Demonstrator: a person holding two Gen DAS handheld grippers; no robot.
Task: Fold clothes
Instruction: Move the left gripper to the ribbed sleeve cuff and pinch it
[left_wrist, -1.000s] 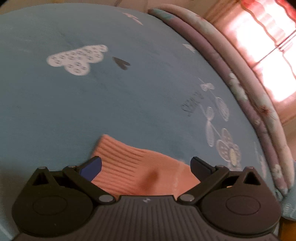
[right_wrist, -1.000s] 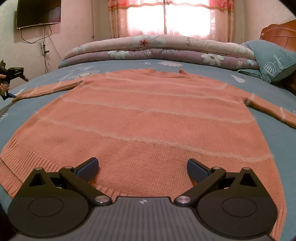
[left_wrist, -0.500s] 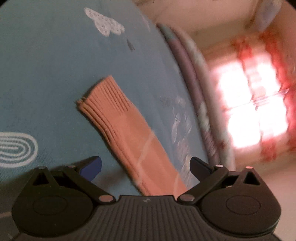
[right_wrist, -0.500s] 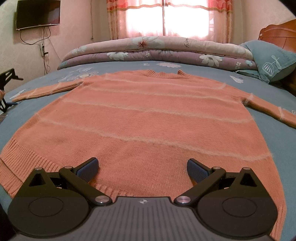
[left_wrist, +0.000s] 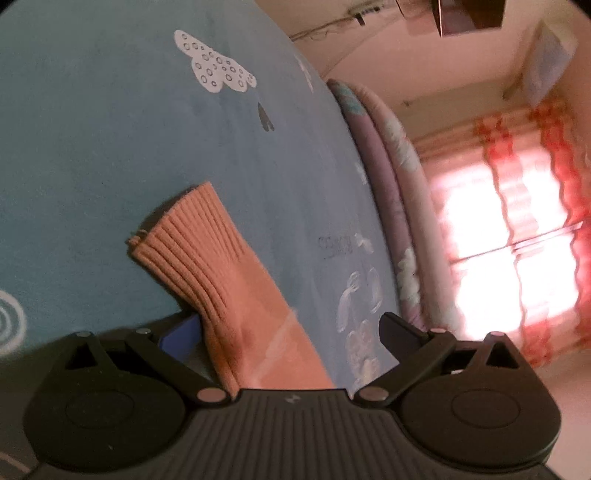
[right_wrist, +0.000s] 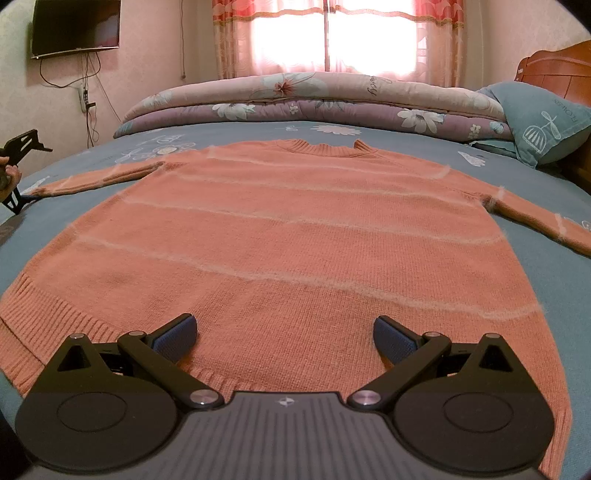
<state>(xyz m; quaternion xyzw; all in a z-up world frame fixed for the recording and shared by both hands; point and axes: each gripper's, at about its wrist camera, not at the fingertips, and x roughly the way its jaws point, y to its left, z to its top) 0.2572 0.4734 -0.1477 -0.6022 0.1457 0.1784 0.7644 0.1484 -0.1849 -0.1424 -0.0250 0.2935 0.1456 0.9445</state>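
Sweater (right_wrist: 288, 236), salmon-orange knit with thin pale stripes, lies flat and face up on the bed (right_wrist: 546, 295), filling the middle of the right wrist view. Its neck opening points to the top of the frame, toward the rolled floral quilt (right_wrist: 303, 99) and the bright window with red curtains (right_wrist: 332, 33). One sleeve reaches out to the left edge of the frame and the other sleeve runs to the right edge. The ribbed hem lies at the lower left, just in front of the right tool (right_wrist: 284, 332). This tool hovers over the lower part of the sweater with its two fingers spread wide apart, and nothing is between them. A blue-green pillow (right_wrist: 535, 122) leans at the upper right, beside a wooden headboard, and a dark television (right_wrist: 75, 26) hangs on the wall at the upper left.

In the left wrist view, the ribbed cuff (left_wrist: 192, 251) of the sleeve lies on the blue bedsheet in the middle of the frame. The sleeve runs down from it into the gap of the left tool (left_wrist: 288, 332). The fingers of this tool are spread; the cloth passes close by the left blue pad, but nothing is pinched. The left tool also shows small at the far left edge of the right wrist view, at the end of the sleeve.
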